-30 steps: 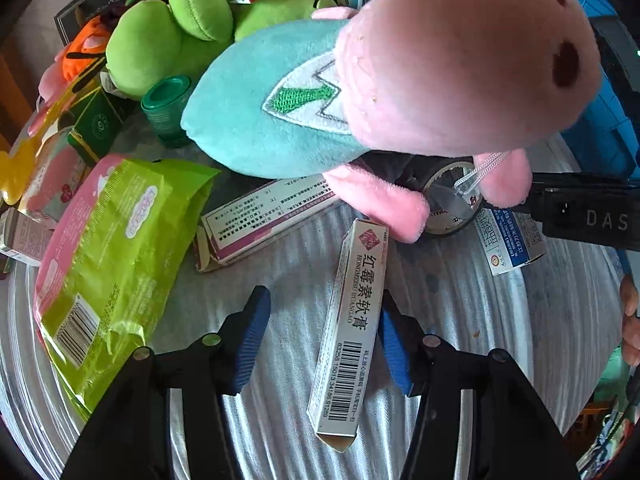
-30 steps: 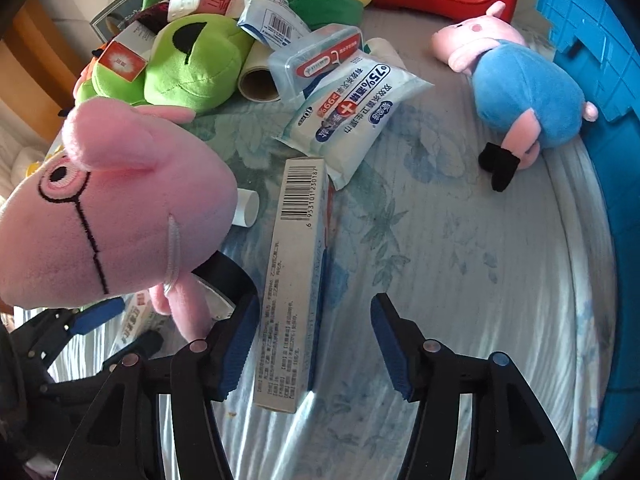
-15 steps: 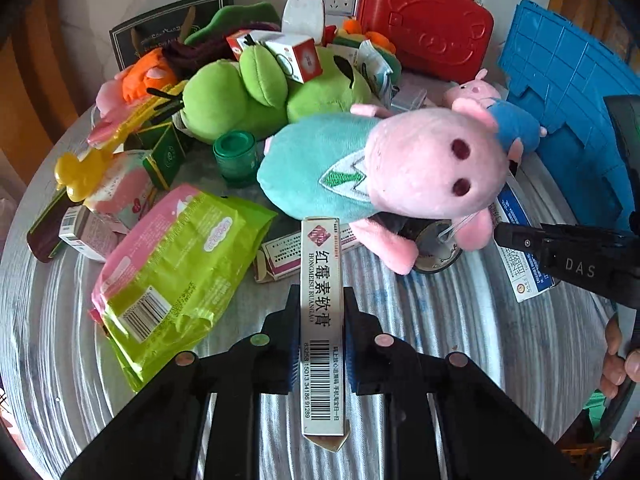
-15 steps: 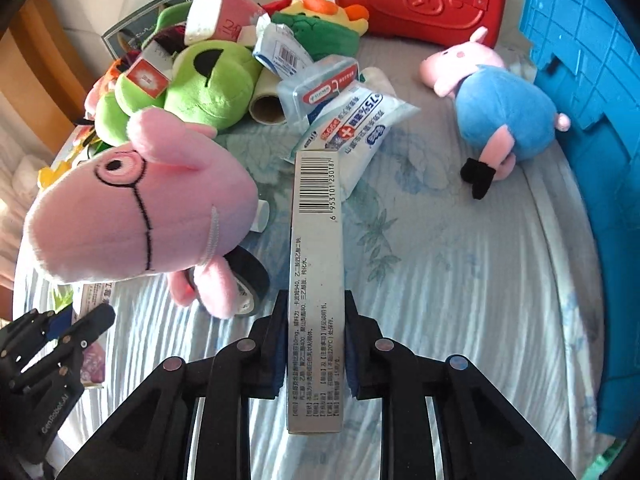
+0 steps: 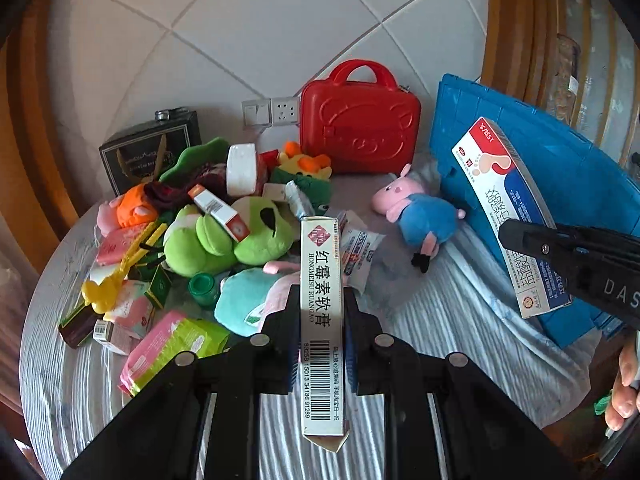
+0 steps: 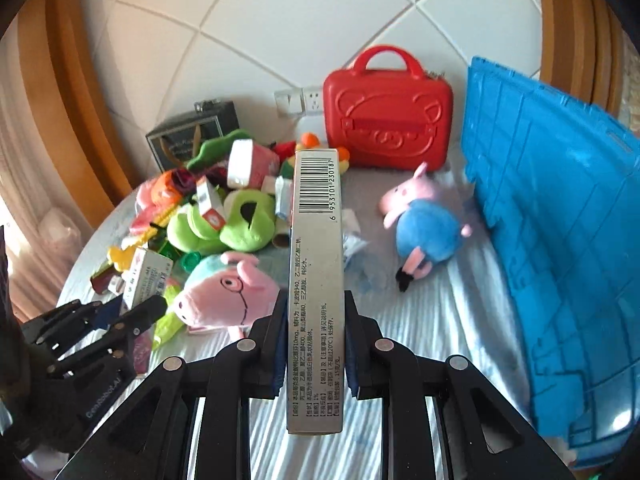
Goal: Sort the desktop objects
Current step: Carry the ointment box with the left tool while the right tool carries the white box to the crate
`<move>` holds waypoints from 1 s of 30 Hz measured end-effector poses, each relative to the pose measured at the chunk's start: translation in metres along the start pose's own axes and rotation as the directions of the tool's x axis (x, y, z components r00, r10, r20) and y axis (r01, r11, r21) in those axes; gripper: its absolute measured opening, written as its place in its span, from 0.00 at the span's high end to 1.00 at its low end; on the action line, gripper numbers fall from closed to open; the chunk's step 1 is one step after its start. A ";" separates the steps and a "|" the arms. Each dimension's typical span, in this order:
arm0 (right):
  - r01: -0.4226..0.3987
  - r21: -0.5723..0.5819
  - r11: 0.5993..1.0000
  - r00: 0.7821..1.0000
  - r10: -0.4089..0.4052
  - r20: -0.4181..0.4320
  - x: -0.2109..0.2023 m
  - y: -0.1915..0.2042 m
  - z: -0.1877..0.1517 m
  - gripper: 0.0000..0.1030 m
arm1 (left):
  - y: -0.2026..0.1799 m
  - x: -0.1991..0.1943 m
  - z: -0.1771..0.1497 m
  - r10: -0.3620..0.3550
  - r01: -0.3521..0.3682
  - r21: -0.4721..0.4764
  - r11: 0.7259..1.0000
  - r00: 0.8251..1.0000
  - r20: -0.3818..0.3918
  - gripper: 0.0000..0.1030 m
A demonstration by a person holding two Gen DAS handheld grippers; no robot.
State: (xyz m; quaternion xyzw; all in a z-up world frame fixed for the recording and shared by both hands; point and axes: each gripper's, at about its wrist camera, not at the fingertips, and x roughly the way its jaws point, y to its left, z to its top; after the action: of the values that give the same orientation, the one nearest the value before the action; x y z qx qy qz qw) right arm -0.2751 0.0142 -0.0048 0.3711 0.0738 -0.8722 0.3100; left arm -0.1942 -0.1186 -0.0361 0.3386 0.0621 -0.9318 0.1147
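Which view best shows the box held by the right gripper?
The left wrist view: the foot-cream box shows its printed front, foot picture included, with the right gripper clamped across it. The right wrist view shows only its narrow grey barcode side, end-on.

Occluded items: teal-bodied pig plush [image 5: 240,304], largely behind the left tongs [image 5: 321,320] and their white carton [image 5: 321,320]; wipes packet [image 6: 354,248], mostly behind the grey carton [image 6: 316,280]. Cropped items: blue crate [image 6: 560,240], cut by the right edge; a hand [image 5: 624,388] at the right border, fingers only. Illegible: small print on the heaped boxes [image 5: 218,212]; pile blurred in the right wrist view.
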 end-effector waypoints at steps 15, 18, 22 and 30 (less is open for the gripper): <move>0.143 0.005 0.990 0.933 -0.137 0.331 -0.183 -0.190 0.027 0.78 | -0.268 -0.063 0.106 -0.121 0.091 0.121 0.988 0.957 0.263 0.83; 0.178 0.023 0.984 0.925 -0.176 0.336 -0.196 -0.246 0.028 0.78 | -0.325 -0.064 0.119 -0.141 0.108 0.130 0.986 0.948 0.285 0.83; 0.224 0.042 0.974 0.915 -0.225 0.335 -0.206 -0.306 0.024 0.78 | -0.389 -0.053 0.129 -0.167 0.133 0.156 0.979 0.958 0.232 0.83; 0.288 0.133 0.948 0.914 -0.313 0.256 -0.193 -0.402 0.007 0.78 | -0.473 -0.008 0.128 -0.174 0.158 0.228 0.961 0.984 0.050 0.83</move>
State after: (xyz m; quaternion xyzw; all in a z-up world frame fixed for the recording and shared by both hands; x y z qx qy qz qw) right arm -0.4160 0.4265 0.0934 0.2449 0.0461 -0.9548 0.1620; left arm -0.3884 0.3144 0.0844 0.3102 -0.0187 -0.9505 -0.0003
